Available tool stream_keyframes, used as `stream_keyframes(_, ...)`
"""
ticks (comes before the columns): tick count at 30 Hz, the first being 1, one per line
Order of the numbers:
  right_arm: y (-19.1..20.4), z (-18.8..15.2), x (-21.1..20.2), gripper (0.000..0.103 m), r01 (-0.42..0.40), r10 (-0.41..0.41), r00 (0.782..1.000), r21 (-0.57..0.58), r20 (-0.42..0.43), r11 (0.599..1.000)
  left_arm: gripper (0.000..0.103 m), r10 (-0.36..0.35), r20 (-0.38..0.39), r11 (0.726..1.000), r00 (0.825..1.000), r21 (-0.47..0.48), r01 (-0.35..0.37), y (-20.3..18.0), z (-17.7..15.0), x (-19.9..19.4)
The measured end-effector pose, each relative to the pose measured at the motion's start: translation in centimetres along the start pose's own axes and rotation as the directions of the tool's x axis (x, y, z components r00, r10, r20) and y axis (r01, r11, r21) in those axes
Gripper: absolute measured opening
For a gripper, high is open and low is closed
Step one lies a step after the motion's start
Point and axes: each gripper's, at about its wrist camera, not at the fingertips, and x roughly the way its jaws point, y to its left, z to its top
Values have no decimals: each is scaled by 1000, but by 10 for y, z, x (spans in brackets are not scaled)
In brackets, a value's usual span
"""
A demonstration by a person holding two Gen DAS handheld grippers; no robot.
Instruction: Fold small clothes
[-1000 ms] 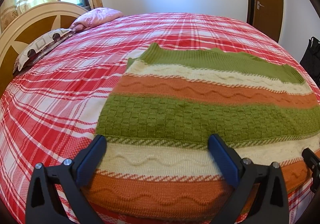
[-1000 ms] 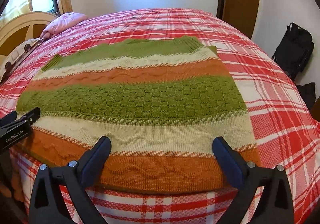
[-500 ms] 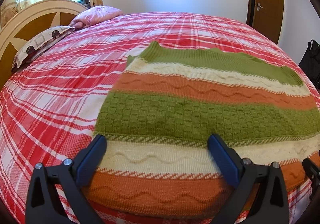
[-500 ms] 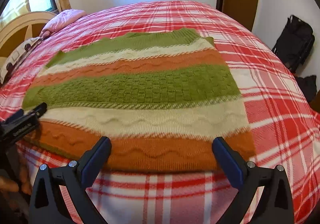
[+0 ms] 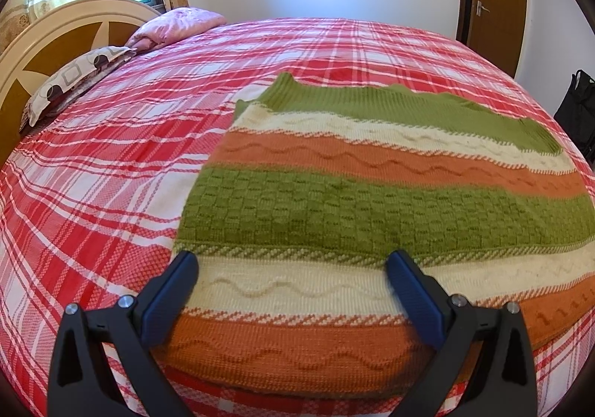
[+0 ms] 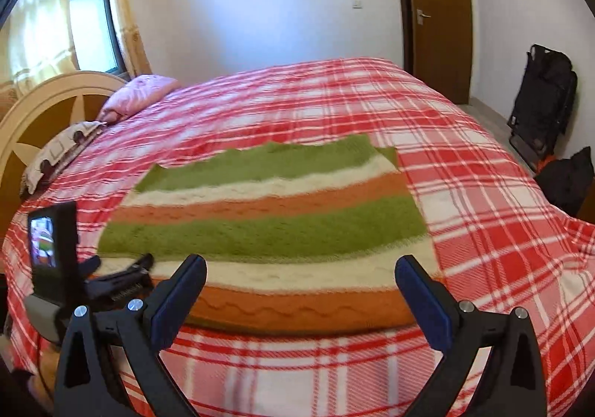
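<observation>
A knitted garment (image 5: 372, 209) with green, cream and orange stripes lies flat on the red plaid bed (image 5: 111, 164). It also shows in the right wrist view (image 6: 267, 223). My left gripper (image 5: 292, 290) is open and empty, low over the garment's near orange edge. My right gripper (image 6: 301, 290) is open and empty, raised and back from the near edge. The left gripper's body (image 6: 93, 279) shows at the left of the right wrist view, over the garment's near left corner.
A pink pillow (image 5: 178, 23), a patterned pillow (image 5: 74, 78) and a headboard (image 5: 67, 30) are at the far left. A brown door (image 6: 435, 12) stands at the back right. Black bags (image 6: 543, 97) sit on the floor right of the bed.
My right gripper has pulled back and risen away from the garment, so more of the room shows. My left gripper has stayed nearly still over the near edge.
</observation>
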Motion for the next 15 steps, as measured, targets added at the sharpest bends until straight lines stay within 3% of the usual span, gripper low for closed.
stream_keyframes(11,29,3,18,102,-42,42,999,-38,-3,998,103,-5,-3,1000,1000,-1,5,0,0,1)
stream_keyframes(13,34,2,20,94,-53,52,999,-48,-5,997,103,-8,-8,1000,1000,2,8,1,1,2)
stream_keyframes(15,39,3,26,76,-52,51,999,-65,-18,997,103,-17,-17,1000,1000,13,17,0,3,1)
